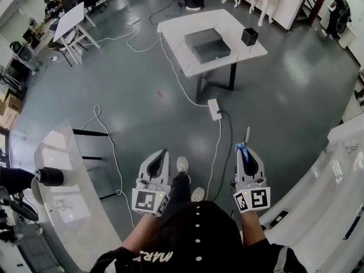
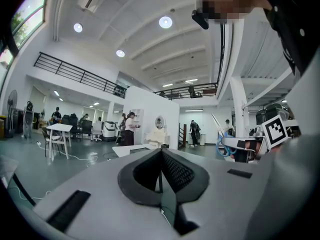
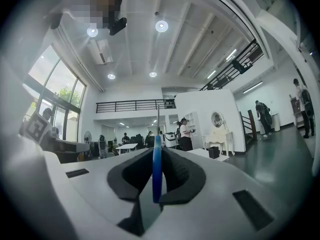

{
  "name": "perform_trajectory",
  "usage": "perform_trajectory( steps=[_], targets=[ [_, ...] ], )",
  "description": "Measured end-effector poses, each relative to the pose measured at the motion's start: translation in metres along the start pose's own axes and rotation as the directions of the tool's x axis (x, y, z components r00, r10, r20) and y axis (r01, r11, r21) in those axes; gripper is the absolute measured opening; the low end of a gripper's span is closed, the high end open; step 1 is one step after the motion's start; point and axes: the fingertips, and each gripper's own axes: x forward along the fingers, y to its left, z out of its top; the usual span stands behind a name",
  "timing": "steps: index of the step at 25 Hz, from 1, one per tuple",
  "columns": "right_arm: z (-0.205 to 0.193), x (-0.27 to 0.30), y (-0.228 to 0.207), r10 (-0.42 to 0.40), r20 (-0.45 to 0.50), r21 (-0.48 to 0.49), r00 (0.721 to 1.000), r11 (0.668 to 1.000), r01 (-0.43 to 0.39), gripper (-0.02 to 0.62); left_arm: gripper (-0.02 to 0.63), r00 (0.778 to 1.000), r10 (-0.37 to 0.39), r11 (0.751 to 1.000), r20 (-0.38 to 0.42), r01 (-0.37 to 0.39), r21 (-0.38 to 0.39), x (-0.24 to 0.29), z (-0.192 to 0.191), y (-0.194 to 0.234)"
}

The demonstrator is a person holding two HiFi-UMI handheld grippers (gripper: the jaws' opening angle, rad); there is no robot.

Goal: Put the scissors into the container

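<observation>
The scissors [image 1: 245, 144], with blue handles, stand blades up between the jaws of my right gripper [image 1: 245, 151], which is shut on them. In the right gripper view the blue handle [image 3: 156, 169] sits edge-on between the pads of that gripper [image 3: 156, 159]. My left gripper [image 1: 163, 152] is held level beside it, shut with nothing in it [image 2: 160, 156]. The left gripper view shows the scissors [image 2: 228, 145] off to the right. Far ahead, on a white table [image 1: 176, 24], stand a small black container [image 1: 249, 36] and a flat dark grey box [image 1: 207, 44].
Grey floor lies between me and the table, with a white power strip [image 1: 214, 108] and trailing cables. A white curved counter [image 1: 62, 175] is close on my left and a white surface [image 1: 335, 175] on my right. Another white table [image 1: 71, 19] and people are far off.
</observation>
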Motion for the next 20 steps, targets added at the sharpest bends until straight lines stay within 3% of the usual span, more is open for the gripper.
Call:
perform_trajectory(
  steps=[11,20],
  targets=[
    [0.032,0.042,-0.030,-0.037,0.050,-0.039,0.998,0.998,0.039,0.060,0.025,0.997,-0.056,0.998,0.052,0.055,0.011,0.062,0.024,0.012],
    [0.032,0.080,-0.035,-0.051,0.038,-0.042,0.998,0.998,0.053,0.060,0.026,0.995,-0.083,0.996,0.062,0.083,0.015,0.101,0.035,0.036]
  ],
)
